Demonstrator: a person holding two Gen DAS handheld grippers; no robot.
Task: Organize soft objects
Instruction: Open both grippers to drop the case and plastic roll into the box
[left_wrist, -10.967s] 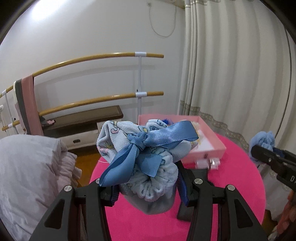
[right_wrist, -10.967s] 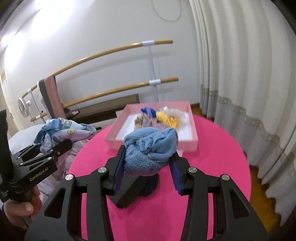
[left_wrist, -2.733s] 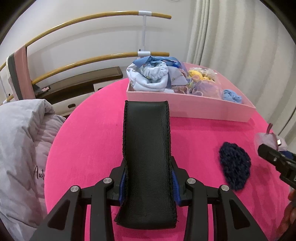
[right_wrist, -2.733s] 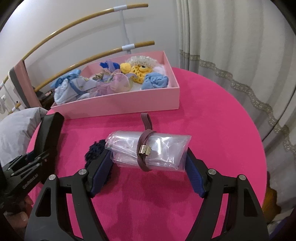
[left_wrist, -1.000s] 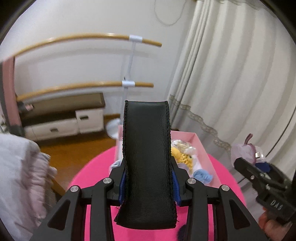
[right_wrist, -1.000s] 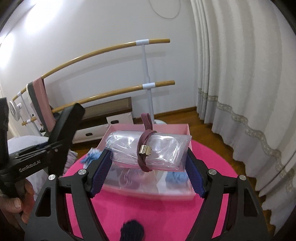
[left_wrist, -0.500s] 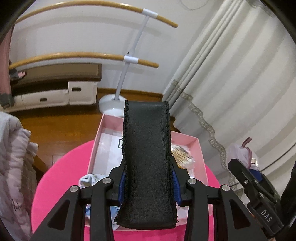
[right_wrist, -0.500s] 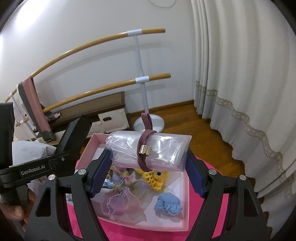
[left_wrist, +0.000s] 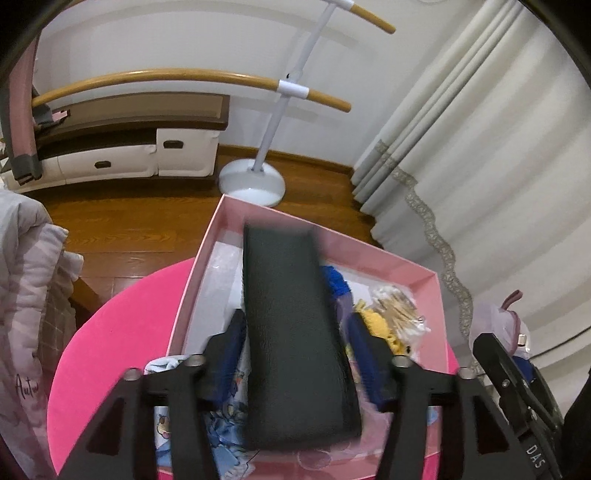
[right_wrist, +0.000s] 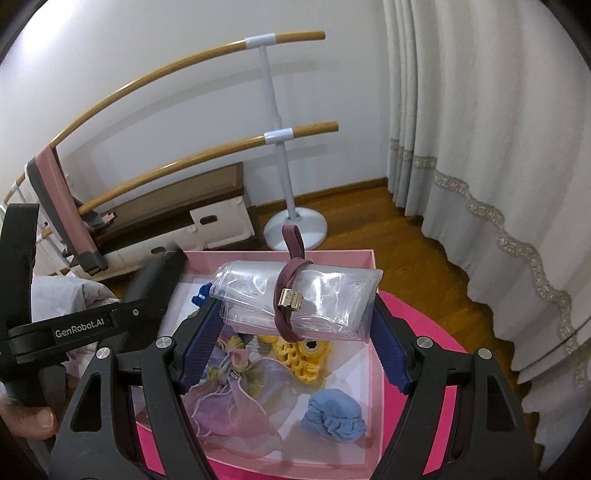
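A pink box (left_wrist: 432, 284) sits on the round pink table (left_wrist: 122, 325) and holds soft things: a blue cloth (right_wrist: 334, 415), a lilac pouch (right_wrist: 236, 402), a yellow crochet piece (right_wrist: 303, 354). My left gripper (left_wrist: 295, 350) hangs over the box with its jaws spread wide; the black leather strap (left_wrist: 291, 332) between them is blurred and clear of both pads. My right gripper (right_wrist: 295, 317) is shut on a rolled clear plastic pouch (right_wrist: 325, 299) with a maroon band, above the box.
A wooden double barre on a white stand (right_wrist: 279, 144) and a low bench (left_wrist: 129, 122) stand behind the table. Curtains (right_wrist: 480, 129) hang at the right. A grey quilt (left_wrist: 26, 288) lies at the left. The floor is wooden.
My left gripper's jaws have spread and the black strap has come loose between them. Both grippers have tilted further down over the box. The right still holds the plastic pouch.
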